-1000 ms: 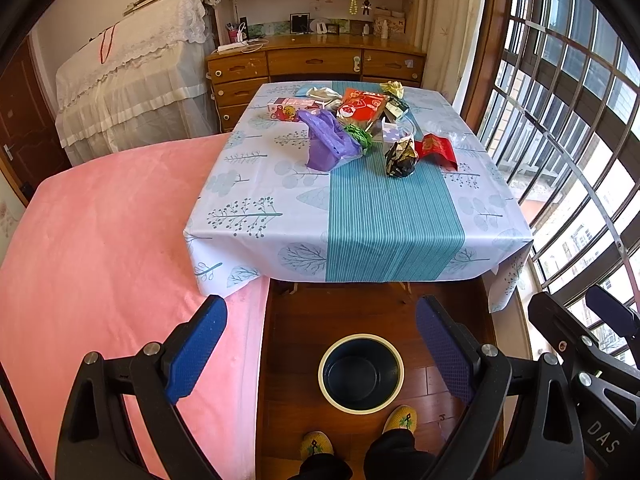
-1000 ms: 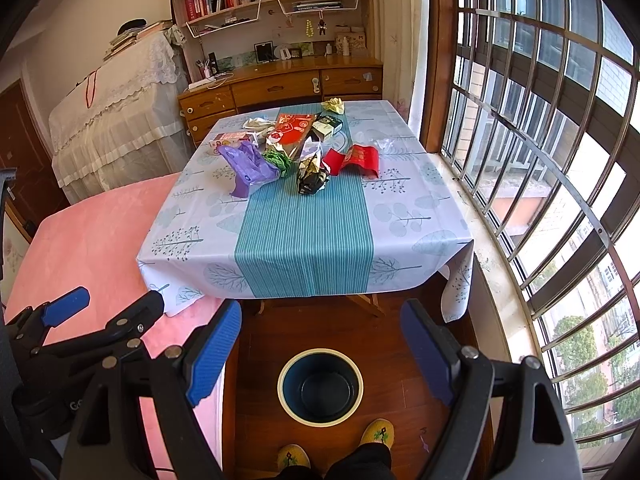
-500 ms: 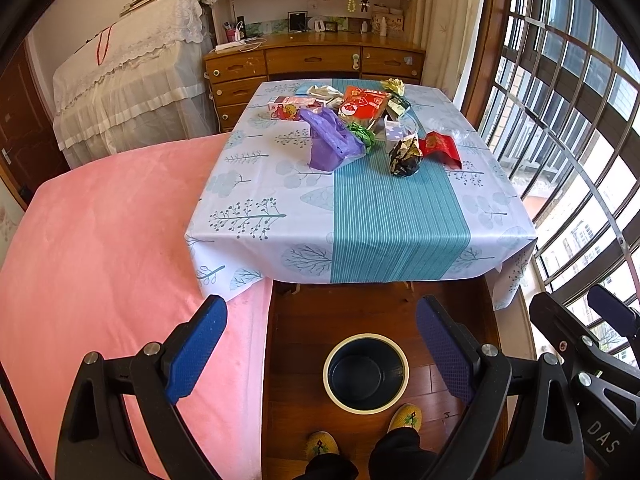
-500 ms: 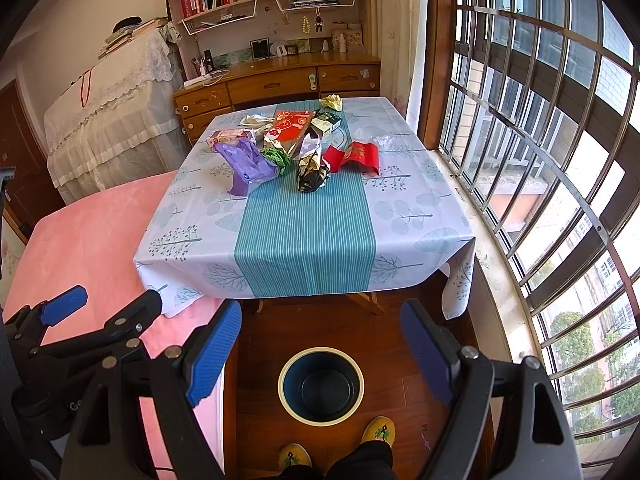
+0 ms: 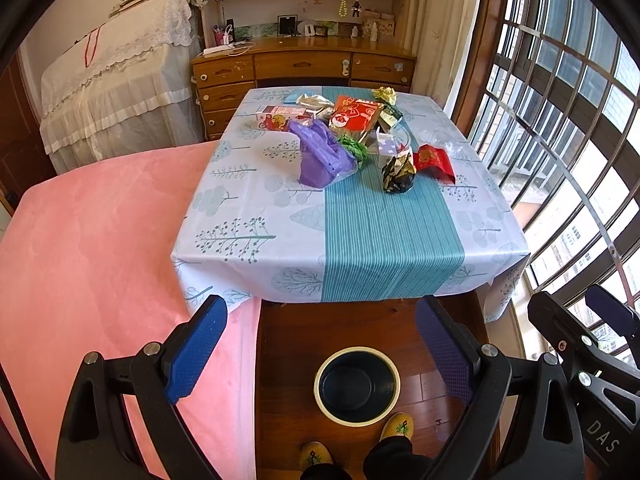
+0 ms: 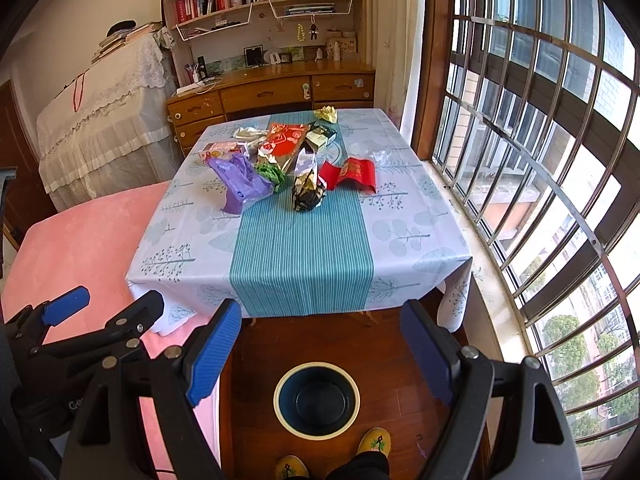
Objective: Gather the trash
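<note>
We've got both grippers up in the air over the floor, short of the table's near edge, nothing in either: left gripper [image 5: 320, 344] has its blue pads spread wide with only floorboards and the bin between them, right gripper [image 6: 320, 346] same, jaws wide apart and empty. Trash bin [image 6: 317, 399], dark inside with a cream rim, stands on the wood floor [image 6: 256, 360] just off the table's near edge, and looks empty from here; a person's yellow slippers [image 6: 374, 442] sit right behind it. Table [image 5: 248, 236] carries a pale leaf-print cloth with a teal striped band down the middle, pink bed [image 5: 100, 248] against its left edge, barred window [image 6: 540, 160] along the right. All the trash sits on the far half of the table, near half bare cloth: purple plastic bag [image 5: 320, 154] left of the band, green crumpled wrapper [image 5: 354, 150] touching its right side, black-and-gold foil wad [image 5: 397, 173] on the band nearest us, red packet [image 5: 434, 160] just right of it, clear plastic [image 6: 374, 154] beyond that toward the right edge. Further back: red-orange snack bag [image 5: 356, 114], pink carton [image 5: 280, 117] toward the left edge, white-silver wrapper [image 5: 314, 100], small dark box [image 6: 320, 136] and a yellow crumpled piece [image 5: 385, 94] at the far edge. Wooden desk [image 5: 304, 64] with bookshelves behind the far edge
</note>
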{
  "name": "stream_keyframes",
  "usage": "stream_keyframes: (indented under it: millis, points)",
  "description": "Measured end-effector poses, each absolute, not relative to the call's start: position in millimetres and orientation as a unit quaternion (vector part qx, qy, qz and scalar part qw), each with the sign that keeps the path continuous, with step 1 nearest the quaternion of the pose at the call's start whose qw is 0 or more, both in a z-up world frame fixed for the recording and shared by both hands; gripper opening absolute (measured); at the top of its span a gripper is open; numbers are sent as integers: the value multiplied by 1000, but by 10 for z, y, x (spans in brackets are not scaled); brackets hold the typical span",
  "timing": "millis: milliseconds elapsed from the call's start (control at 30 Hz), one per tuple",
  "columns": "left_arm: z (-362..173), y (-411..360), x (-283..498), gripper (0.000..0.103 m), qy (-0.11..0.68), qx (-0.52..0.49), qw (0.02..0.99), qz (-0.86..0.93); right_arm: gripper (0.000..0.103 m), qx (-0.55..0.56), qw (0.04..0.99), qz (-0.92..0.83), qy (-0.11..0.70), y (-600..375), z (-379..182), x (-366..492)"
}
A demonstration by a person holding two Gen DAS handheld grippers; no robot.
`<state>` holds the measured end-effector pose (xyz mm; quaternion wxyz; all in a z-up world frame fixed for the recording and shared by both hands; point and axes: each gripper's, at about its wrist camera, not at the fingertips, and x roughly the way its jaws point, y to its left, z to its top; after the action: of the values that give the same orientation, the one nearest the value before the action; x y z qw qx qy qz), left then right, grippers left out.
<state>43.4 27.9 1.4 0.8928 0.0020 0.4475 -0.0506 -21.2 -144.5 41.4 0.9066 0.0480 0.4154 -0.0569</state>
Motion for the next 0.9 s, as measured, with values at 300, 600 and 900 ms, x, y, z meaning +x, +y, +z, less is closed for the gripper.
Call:
stream_keyframes:
  millis: [300, 600, 900]
  points:
    - [59, 150, 846, 94, 445, 10, 892, -74, 83, 55, 910, -66, 406, -1578, 490, 123]
    - [-185, -271, 1549, 94, 472, 12, 881, -36, 83, 47, 902, -23, 429, -1991, 269, 903]
    - [-601, -926, 2600, 94, 539, -30, 842, 12, 83, 47, 870, 47, 488, -2740, -57, 2039]
